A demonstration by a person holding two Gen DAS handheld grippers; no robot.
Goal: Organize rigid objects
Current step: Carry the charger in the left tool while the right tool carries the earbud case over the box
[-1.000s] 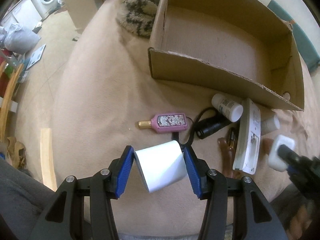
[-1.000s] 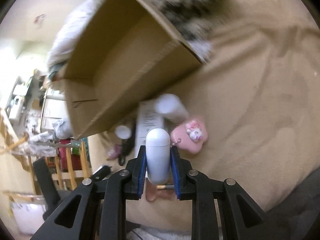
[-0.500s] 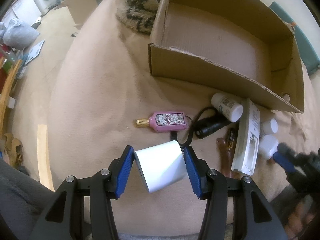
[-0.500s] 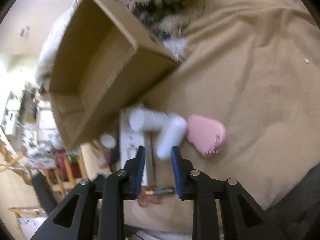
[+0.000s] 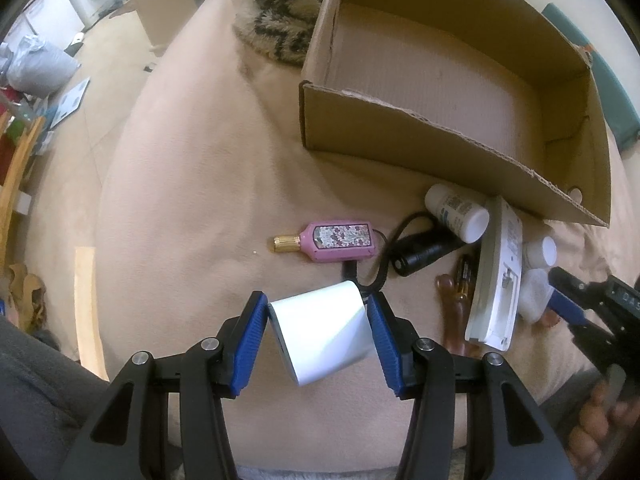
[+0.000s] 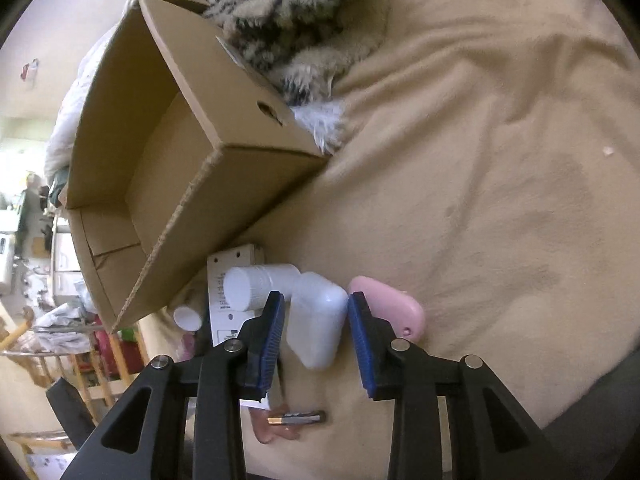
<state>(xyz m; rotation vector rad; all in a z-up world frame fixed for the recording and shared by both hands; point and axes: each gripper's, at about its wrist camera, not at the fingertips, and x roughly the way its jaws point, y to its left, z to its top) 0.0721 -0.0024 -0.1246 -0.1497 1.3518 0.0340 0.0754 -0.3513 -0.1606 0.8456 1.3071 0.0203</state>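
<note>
My left gripper [image 5: 318, 338] is shut on a white rounded box [image 5: 324, 336], held just above the beige blanket. My right gripper [image 6: 316, 332] stands open around a white pill-shaped case [image 6: 316, 320] that lies on the blanket, with a small gap at each pad. That case rests between a white bottle [image 6: 260, 284] and a pink heart-shaped item [image 6: 392, 308]. In the left wrist view the right gripper [image 5: 560, 304] sits at the far right by the case [image 5: 534, 296]. An open cardboard box [image 5: 440, 152] lies beyond the loose items, with nothing inside.
On the blanket lie a pink perfume bottle [image 5: 340, 240], a black flashlight [image 5: 424, 254] with a cord, a labelled white bottle [image 5: 456, 212], a flat white device [image 5: 496, 280] and a battery [image 6: 296, 418]. A furry patterned throw [image 6: 288, 20] lies behind the box. A hand [image 5: 600, 420] holds the right gripper.
The right gripper lowered the white case onto the blanket beside the pink item and its jaws came apart from it. The left gripper kept still with its white box.
</note>
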